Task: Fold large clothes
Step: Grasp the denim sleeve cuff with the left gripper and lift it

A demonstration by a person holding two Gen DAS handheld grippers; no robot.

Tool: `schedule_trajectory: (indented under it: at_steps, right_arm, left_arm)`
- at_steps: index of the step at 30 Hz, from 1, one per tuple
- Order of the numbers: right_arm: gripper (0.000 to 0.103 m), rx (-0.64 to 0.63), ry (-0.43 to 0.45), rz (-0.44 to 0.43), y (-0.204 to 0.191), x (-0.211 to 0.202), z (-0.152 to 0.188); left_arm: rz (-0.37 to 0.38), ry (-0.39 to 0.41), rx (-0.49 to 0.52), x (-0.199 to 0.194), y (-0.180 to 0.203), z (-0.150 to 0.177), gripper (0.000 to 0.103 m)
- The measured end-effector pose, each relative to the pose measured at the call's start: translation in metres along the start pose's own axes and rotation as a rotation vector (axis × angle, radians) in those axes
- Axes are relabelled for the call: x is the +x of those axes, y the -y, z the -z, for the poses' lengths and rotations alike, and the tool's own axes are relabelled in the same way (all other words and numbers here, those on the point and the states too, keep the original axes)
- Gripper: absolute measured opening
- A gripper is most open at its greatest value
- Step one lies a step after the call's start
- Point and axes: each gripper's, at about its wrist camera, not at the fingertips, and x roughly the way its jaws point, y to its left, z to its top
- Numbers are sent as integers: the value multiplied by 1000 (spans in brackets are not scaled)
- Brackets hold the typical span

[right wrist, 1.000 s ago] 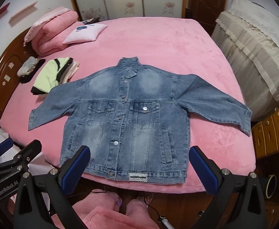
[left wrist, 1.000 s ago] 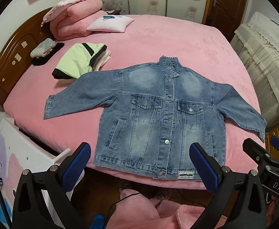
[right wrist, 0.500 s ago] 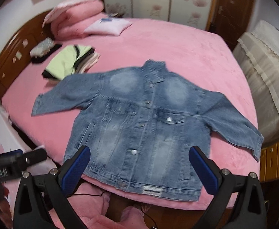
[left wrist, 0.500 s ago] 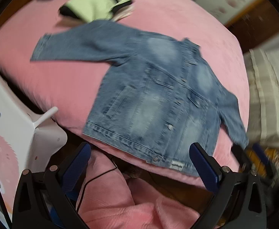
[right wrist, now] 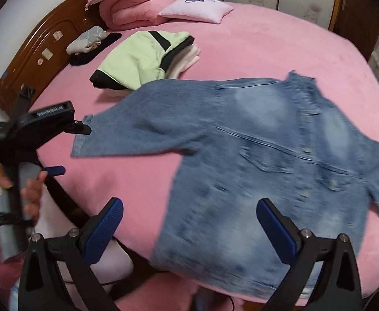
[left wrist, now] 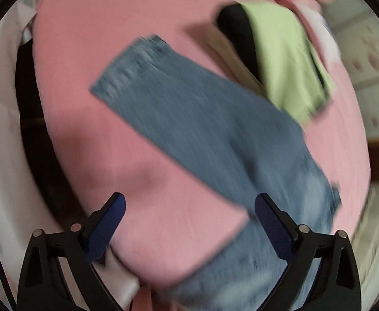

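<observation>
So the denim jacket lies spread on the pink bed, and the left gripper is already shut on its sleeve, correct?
Not quite. The denim jacket does lie spread on the pink bed, but the left gripper is open above the sleeve, gripping nothing, as the left wrist view shows.

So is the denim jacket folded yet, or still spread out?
Spread out: the jacket lies flat on the bed, front up, both sleeves extended.

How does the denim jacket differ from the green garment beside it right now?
The denim jacket lies spread flat with its sleeves out; the green garment is folded into a compact bundle. The jacket is faded blue and covers far more bed; the green one is pale with black trim. The jacket lies at the near edge, the green garment farther back. Both rest on the bed.
</observation>
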Motion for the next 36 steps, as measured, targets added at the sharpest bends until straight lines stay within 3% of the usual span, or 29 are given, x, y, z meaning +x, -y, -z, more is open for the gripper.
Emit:
schedule_trajectory:
  at_steps: [2, 4, 8, 9, 15, 16, 19, 21, 25, 29, 32, 36]
  right_arm:
    - [103, 19, -26, -11, -7, 21, -7]
    - [103, 30, -54, -10, -12, 42, -12]
    - [102, 51, -89, 11, -10, 66, -12]
    - [102, 58, -100, 16, -8, 71, -11]
    - [102, 129, -141, 65, 16, 89, -3]
    - [102, 144, -142, 70, 21, 90, -1]
    - [102, 167, -146, 84, 31, 94, 1]
    - [102, 179, -139, 88, 37, 93, 3]
    - [102, 183, -129, 79, 46, 90, 7]
    - [102, 202, -116, 66, 57, 86, 11]
    - [102, 238, -101, 49, 73, 78, 14]
    - [102, 278, -62, 35, 100, 61, 18]
  left_arm:
    - [-31, 28, -84, 26, -22, -30, 88]
    - [-78, 52, -217, 50, -50, -53, 71]
    - [-69, 82, -375, 91, -93, -82, 54]
    - [-69, 86, -390, 97, -98, -84, 48]
    - [-54, 165, -401, 116, -112, -99, 48]
    - [-56, 179, -393, 116, -111, -96, 43]
    - [-41, 247, -337, 112, -105, -82, 18]
    - [8, 297, -287, 107, -100, -78, 15]
    - [140, 402, -164, 80, -76, -69, 12]
    - [210, 524, 73, 26, -13, -43, 12]
    - [333, 510, 162, -3, 29, -13, 12]
    - [439, 511, 310, -39, 82, 36, 12]
